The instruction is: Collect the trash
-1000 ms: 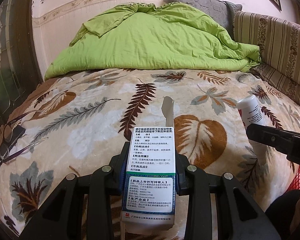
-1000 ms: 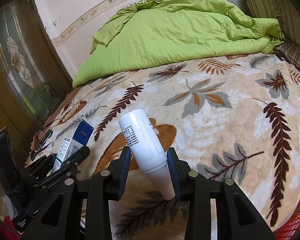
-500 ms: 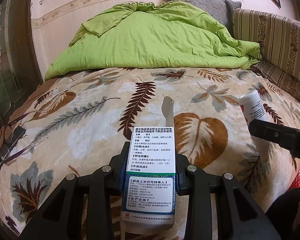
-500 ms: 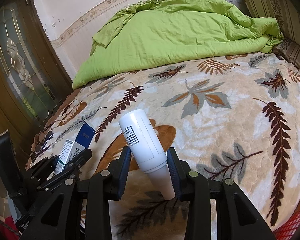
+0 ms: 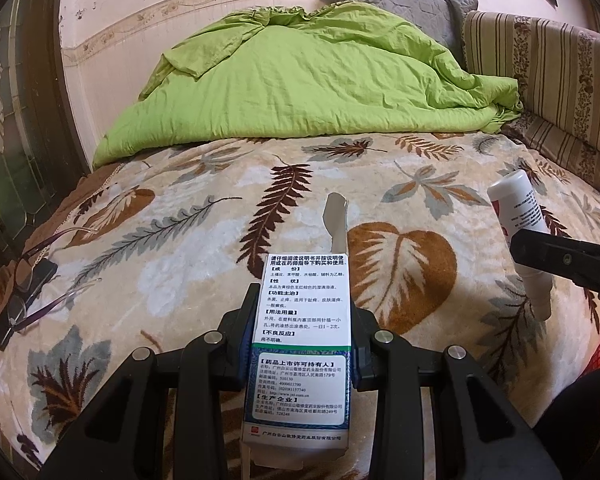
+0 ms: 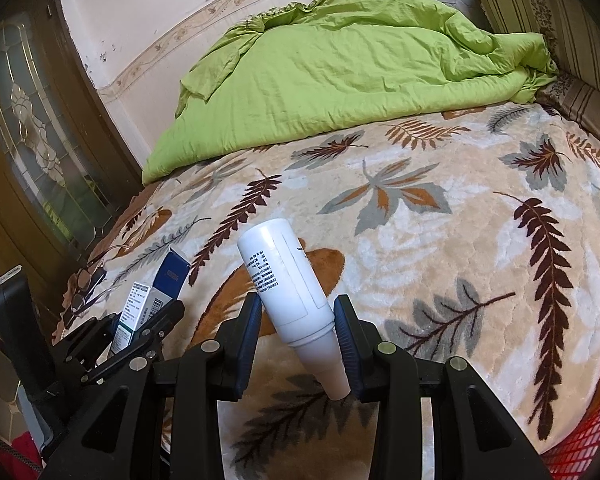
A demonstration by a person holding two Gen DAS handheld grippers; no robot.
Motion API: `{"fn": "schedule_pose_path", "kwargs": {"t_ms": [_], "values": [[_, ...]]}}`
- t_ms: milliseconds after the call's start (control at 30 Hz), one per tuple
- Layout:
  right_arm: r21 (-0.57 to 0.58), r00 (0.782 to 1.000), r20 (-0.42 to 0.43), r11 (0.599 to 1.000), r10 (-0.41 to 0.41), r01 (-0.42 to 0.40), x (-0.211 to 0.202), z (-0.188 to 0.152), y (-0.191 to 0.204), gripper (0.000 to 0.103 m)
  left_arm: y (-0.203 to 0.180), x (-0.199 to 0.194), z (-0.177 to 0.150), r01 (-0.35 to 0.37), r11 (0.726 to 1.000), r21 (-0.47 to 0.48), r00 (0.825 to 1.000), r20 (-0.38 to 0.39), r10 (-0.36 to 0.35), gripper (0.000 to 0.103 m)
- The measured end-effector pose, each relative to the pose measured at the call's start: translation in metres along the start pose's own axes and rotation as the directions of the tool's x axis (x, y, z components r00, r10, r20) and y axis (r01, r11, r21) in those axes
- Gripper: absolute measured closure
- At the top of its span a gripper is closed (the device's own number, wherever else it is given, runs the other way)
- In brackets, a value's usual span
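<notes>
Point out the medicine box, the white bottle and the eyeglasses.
medicine box [image 5: 305, 320]: left wrist view, printed top face.
white bottle [image 6: 288, 280]: right wrist view, labelled body.
eyeglasses [image 5: 22, 280]: left wrist view, frame front.

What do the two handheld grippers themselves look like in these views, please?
Both look alike. The left gripper and right gripper have matte black, angular plastic frames, silver round bolt heads on the linkage arms, and dark blue pads lining the inner finger faces. No cables, markings or sleeves are visible.
</notes>
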State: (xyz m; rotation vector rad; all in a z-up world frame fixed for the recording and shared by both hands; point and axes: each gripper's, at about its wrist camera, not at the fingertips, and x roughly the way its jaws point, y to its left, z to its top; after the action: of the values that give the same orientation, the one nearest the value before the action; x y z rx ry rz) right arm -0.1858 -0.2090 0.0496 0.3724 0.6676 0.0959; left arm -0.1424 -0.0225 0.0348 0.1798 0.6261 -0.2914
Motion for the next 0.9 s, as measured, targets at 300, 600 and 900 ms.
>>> {"fn": "schedule_pose_path", "kwargs": {"t_ms": [300,600,900], "values": [[0.001,1.0,0.006,1.0,0.007,-0.007,-0.008,-0.004,0.0,0.062,0.004,-0.004,-0.002,0.006,0.999,0.033,1.0,0.014,-0.006,0.069],[0.017,1.0,-0.012,1.0,0.023,-0.023,-0.012,-0.01,-0.001,0.062,-0.004,-0.012,-0.002,0.0,0.997,0.08,1.0,0.031,-0.003,0.069],[0.039,1.0,-0.007,0.999,0.022,-0.021,-0.026,-0.013,-0.004,0.062,-0.013,-0.027,0.001,0.029,0.995,0.099,0.998,0.049,-0.034,0.069]]}}
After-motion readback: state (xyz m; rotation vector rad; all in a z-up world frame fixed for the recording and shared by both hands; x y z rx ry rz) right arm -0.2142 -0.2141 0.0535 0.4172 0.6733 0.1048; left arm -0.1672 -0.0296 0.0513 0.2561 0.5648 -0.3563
